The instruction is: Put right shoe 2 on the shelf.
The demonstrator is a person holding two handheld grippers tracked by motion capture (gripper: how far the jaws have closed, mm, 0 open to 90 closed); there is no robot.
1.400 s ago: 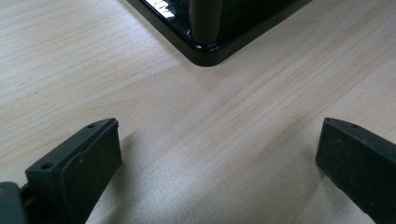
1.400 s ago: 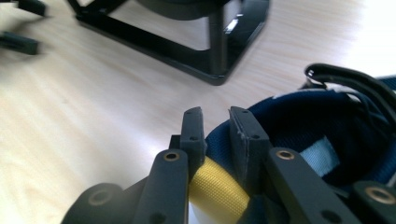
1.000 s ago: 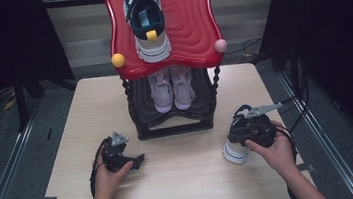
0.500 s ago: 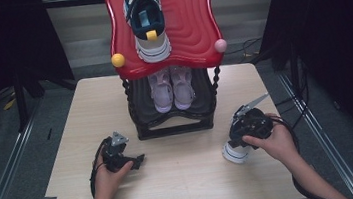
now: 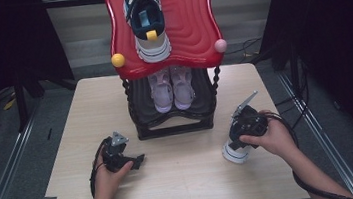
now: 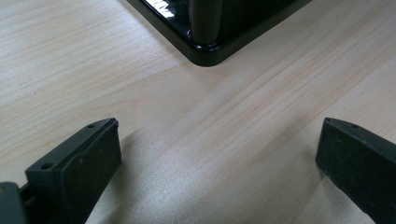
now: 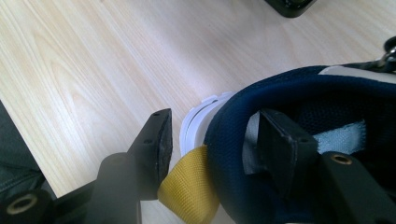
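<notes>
Standing mid-desk (image 5: 83, 140), the red-topped shoe rack (image 5: 191, 22) carries one navy/white sneaker (image 5: 148, 27) on top and a pink pair (image 5: 172, 87) on its lower shelf. W/ its mate on the desk right of the rack, the second navy sneaker (image 7: 299, 154) sits under the right gripper (image 5: 241, 132): its jaws have just been opening and now straddle the heel collar, one inside the shoe, one outside by the yellow pull tab (image 7: 187, 186), pads apparently off the fabric. Prob. light, w/ a soft padded collar that squashes and a stiffer sole; best hold is the heel collar. Left gripper (image 6: 215, 163): jaws wide apart, nothing between, resting near the rack's base.
</notes>
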